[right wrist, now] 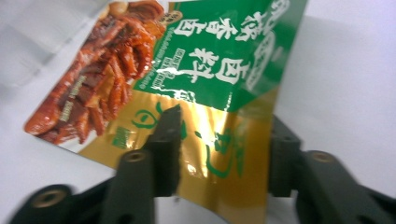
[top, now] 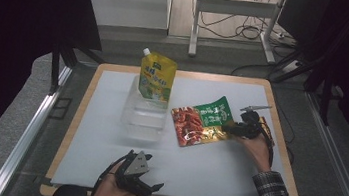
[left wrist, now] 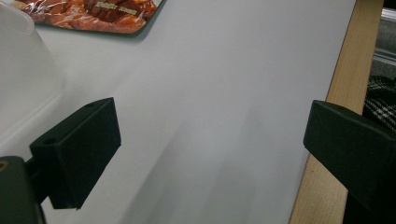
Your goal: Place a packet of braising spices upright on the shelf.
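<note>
Snack packet (top: 203,121) lies just right of the clear tub (top: 144,110) — right hand-held gripper (top: 233,129) clamps its edge; lift level, steady. Left hand-held gripper (top: 154,187) waits, jaws apart — empty.

Wooden table (top: 77,116) under white mat (top: 107,135); grey floor (top: 1,137), metal stand (top: 195,25) behind

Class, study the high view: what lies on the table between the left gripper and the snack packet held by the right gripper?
Nothing: in the high view, only bare white table mat separates the left gripper from the snack packet.
</note>
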A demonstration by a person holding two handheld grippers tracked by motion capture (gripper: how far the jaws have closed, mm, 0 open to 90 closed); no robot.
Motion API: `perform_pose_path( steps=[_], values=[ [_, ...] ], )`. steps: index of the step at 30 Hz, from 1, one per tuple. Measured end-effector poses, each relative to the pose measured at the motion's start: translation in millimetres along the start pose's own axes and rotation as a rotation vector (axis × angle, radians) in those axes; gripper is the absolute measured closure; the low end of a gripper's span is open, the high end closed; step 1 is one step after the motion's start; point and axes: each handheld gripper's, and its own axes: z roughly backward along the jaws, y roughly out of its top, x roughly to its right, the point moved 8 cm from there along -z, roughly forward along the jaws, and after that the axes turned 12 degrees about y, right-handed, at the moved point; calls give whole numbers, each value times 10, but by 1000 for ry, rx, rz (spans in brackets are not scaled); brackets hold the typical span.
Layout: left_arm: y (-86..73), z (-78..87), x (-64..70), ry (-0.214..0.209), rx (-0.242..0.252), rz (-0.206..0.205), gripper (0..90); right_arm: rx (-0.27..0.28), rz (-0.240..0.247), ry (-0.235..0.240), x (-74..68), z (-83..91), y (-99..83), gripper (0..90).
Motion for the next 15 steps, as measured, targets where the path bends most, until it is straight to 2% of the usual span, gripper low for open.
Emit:
perform_pose_path(
  steps=[1,3,4,8,11,12,15],
  values=[
    [0,0,0,0,0,0,35,0,0,0,0,0,0,577],
    [0,-1,2,0,0,-1,35,0,11,-32,23,-7,5,701],
    [0,-1,3,0,-1,-2,35,1,11,-37,29,-6,9,724],
    [0,-2,1,0,-1,-2,35,7,-12,-70,60,-15,16,789],
    [-1,-2,4,-1,-1,-3,35,-11,-18,-72,55,-27,3,840],
    [-2,-5,7,-1,-2,-4,35,-22,-11,-83,52,-33,-4,884],
    [-3,-7,10,-1,-4,-6,35,-19,-14,-80,41,-33,3,888]
  ],
)
